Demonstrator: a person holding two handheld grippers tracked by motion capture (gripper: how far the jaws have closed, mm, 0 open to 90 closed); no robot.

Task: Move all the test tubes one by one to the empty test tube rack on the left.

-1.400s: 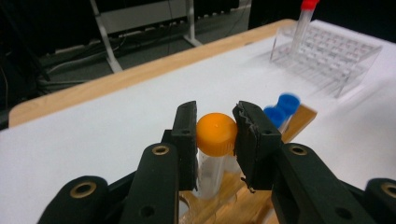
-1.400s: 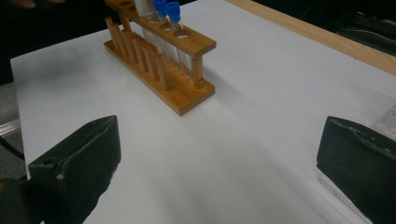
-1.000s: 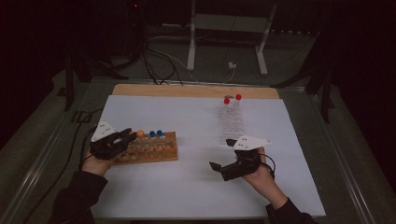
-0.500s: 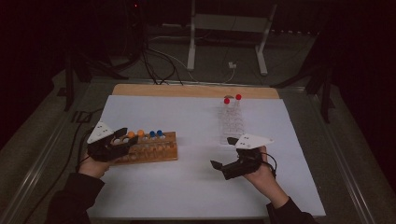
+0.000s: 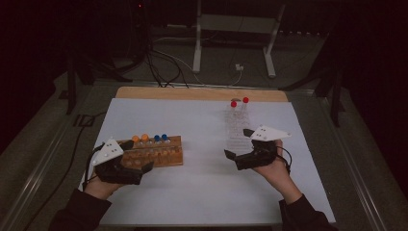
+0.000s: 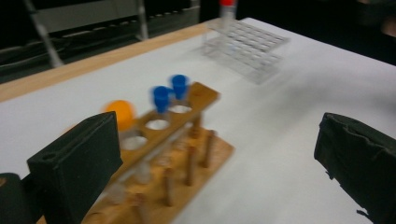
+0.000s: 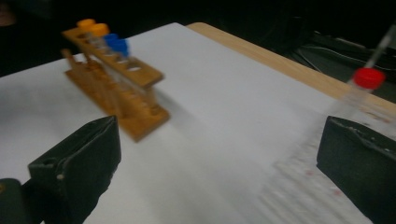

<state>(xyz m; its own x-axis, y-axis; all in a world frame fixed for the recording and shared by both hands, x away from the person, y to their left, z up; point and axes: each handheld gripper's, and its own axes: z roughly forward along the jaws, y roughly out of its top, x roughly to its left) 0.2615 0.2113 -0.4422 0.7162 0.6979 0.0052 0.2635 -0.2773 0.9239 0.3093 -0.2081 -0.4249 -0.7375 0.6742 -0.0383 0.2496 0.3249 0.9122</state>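
Note:
A wooden tube rack (image 5: 159,155) lies left of centre on the white sheet, with two orange-capped tubes (image 5: 140,138) and two blue-capped tubes (image 5: 160,137) standing in it. My left gripper (image 5: 138,155) sits at the rack's near left end. Its jaws have just been opening and now stand wide open. In the left gripper view (image 6: 219,158) the rack (image 6: 187,154) shows in the gap, and neither pad touches it. My right gripper (image 5: 239,143) is open and holds nothing, just in front of a clear plastic rack (image 5: 235,126) with two red-capped tubes (image 5: 239,102).
The white sheet (image 5: 202,192) covers the table, and a wooden strip (image 5: 192,93) runs along its far edge. Cables and a metal stand (image 5: 231,43) lie on the dark floor beyond. A cable (image 5: 72,159) trails off the left edge.
The left gripper has pulled back from the orange-capped tubes toward the person, and its jaws have spread wide. The right gripper has shifted slightly farther up the table.

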